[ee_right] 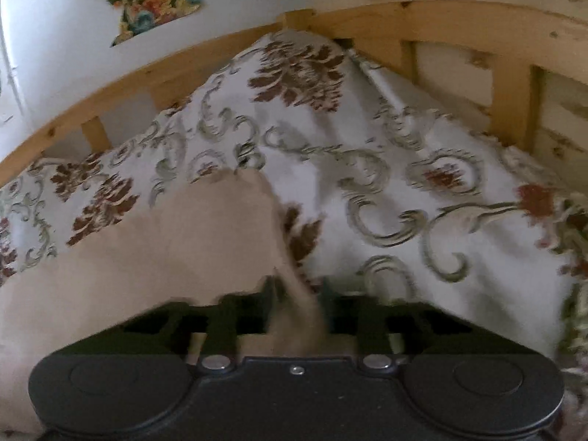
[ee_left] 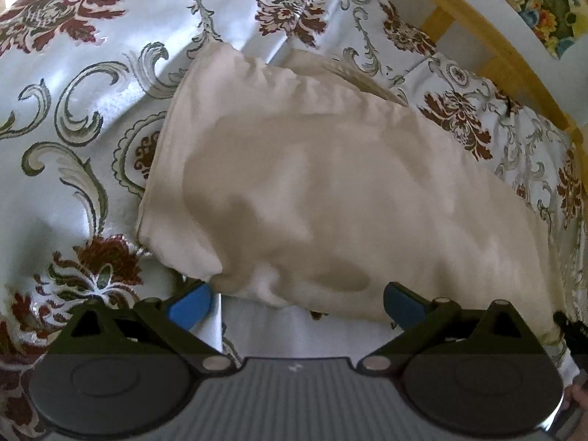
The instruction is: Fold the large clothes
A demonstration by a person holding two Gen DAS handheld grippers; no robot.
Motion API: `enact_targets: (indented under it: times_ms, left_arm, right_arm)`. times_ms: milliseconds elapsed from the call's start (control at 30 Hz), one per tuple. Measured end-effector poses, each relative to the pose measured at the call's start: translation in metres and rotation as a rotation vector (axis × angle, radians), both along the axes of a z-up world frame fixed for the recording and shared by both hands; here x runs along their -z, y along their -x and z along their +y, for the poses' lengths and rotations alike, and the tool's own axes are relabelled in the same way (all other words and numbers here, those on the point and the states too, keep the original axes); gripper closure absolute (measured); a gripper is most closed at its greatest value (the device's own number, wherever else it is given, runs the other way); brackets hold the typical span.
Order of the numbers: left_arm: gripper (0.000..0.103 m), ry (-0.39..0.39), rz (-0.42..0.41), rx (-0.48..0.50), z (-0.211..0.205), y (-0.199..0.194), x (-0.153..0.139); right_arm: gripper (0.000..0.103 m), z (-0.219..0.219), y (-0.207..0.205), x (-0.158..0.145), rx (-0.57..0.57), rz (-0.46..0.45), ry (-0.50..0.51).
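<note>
- Cream-coloured soft cloth garment (ee_left: 312, 191) lies on my bed, spread over the white bedspread with dark red flowers and grey-green scrolls (ee_left: 92, 84); it looks already doubled into a long band, judging by its clean left edge and layered shading.
- Its long axis, in my left wrist view, runs from the near left corner just ahead of my fingers up and away toward the right, the far end narrowing toward the wooden rail.
- I judge the fold partly done: one or more lengthwise folds seem made, and the crosswise folds are left. What kind of garment it is I cannot tell.
- My left gripper (ee_left: 296, 303) hangs with its blue-padded fingers (ee_left: 191, 307) wide apart, straddling the near hem, nothing pinched between them.
- My right gripper (ee_right: 296, 301) has its jaws nearly together, clamped on a bunched corner of the same cream cloth (ee_right: 147, 242); that view is blurred, but fabric plainly fills the gap.
- Beyond the bedspread stands the pale pine slatted bed frame (ee_right: 459, 33), and behind it a white wall with a colourful floral patch (ee_right: 147, 0).
</note>
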State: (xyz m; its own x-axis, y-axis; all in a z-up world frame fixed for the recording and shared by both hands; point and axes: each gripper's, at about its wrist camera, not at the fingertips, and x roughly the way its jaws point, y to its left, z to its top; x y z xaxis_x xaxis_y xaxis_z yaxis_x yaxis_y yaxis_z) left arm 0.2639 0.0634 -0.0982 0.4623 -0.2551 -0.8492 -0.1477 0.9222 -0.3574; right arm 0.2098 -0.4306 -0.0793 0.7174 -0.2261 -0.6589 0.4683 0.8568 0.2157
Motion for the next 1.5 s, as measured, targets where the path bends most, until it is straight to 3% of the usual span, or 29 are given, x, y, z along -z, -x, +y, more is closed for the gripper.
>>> enact_targets:
  times_ms: [67, 200, 300, 333, 433, 500, 667, 767, 900, 933, 1000, 1033, 1100, 1133, 1167, 1267, 1400, 1500]
  left_arm:
    - [0.001, 0.006, 0.006, -0.011, 0.002, 0.001, 0.0]
    - [0.001, 0.009, 0.009, -0.027, 0.007, 0.002, -0.001]
    - [0.001, 0.02, 0.019, -0.039, 0.009, 0.002, -0.001]
    - [0.001, 0.022, 0.022, -0.046, 0.011, 0.002, 0.0]
    - [0.001, 0.026, 0.036, -0.09, 0.016, 0.001, 0.003]
    - [0.001, 0.069, 0.039, -0.129, 0.023, 0.001, 0.005]
    - [0.001, 0.207, 0.027, -0.231, 0.039, -0.002, 0.014]
    - [0.001, 0.237, 0.041, -0.258, 0.04, -0.008, 0.025]
    - [0.002, 0.223, 0.024, -0.262, 0.035, -0.012, 0.028]
    - [0.004, 0.22, 0.017, -0.26, 0.034, -0.012, 0.027]
    - [0.024, 0.229, -0.014, -0.254, 0.036, -0.01, 0.023]
    - [0.027, 0.229, -0.03, -0.263, 0.037, -0.008, 0.021]
    - [0.054, 0.22, -0.055, -0.292, 0.041, -0.006, 0.018]
    - [0.062, 0.223, -0.068, -0.295, 0.042, -0.005, 0.016]
    - [0.078, 0.228, -0.082, -0.295, 0.044, -0.004, 0.015]
    - [0.097, 0.242, -0.118, -0.294, 0.047, 0.001, 0.006]
    - [0.098, 0.208, -0.133, -0.287, 0.051, 0.013, -0.012]
    - [0.097, 0.178, -0.084, -0.263, 0.048, 0.009, -0.009]
  right_arm:
    - [0.093, -0.005, 0.006, -0.004, 0.017, -0.003, -0.036]
    - [0.095, 0.002, 0.009, 0.0, 0.039, 0.096, -0.006]
    - [0.094, -0.003, 0.016, -0.001, 0.047, 0.06, -0.042]
    - [0.091, -0.005, 0.018, -0.001, 0.053, 0.045, -0.061]
    - [0.069, -0.006, 0.026, -0.006, 0.113, 0.059, -0.098]
    - [0.064, -0.006, 0.033, -0.01, 0.113, 0.061, -0.143]
    - [0.035, -0.004, 0.047, -0.009, 0.111, 0.004, -0.413]
    - [0.034, -0.005, 0.041, 0.005, 0.115, -0.004, -0.517]
    - [0.037, -0.018, 0.03, 0.031, 0.212, -0.038, -0.619]
    - [0.047, -0.021, 0.028, 0.033, 0.219, -0.052, -0.61]
    - [0.068, -0.026, 0.027, 0.029, 0.231, -0.071, -0.554]
    - [0.079, -0.026, 0.028, 0.026, 0.232, -0.08, -0.544]
    - [0.085, -0.024, 0.03, 0.023, 0.22, -0.093, -0.537]
    - [0.088, -0.022, 0.032, 0.02, 0.211, -0.096, -0.518]
    - [0.09, -0.019, 0.034, 0.015, 0.203, -0.099, -0.498]
    - [0.092, -0.008, 0.047, -0.002, 0.2, -0.097, -0.462]
    - [0.093, 0.011, 0.079, -0.036, 0.175, -0.132, -0.377]
    - [0.09, 0.017, 0.081, -0.033, 0.182, -0.054, -0.336]
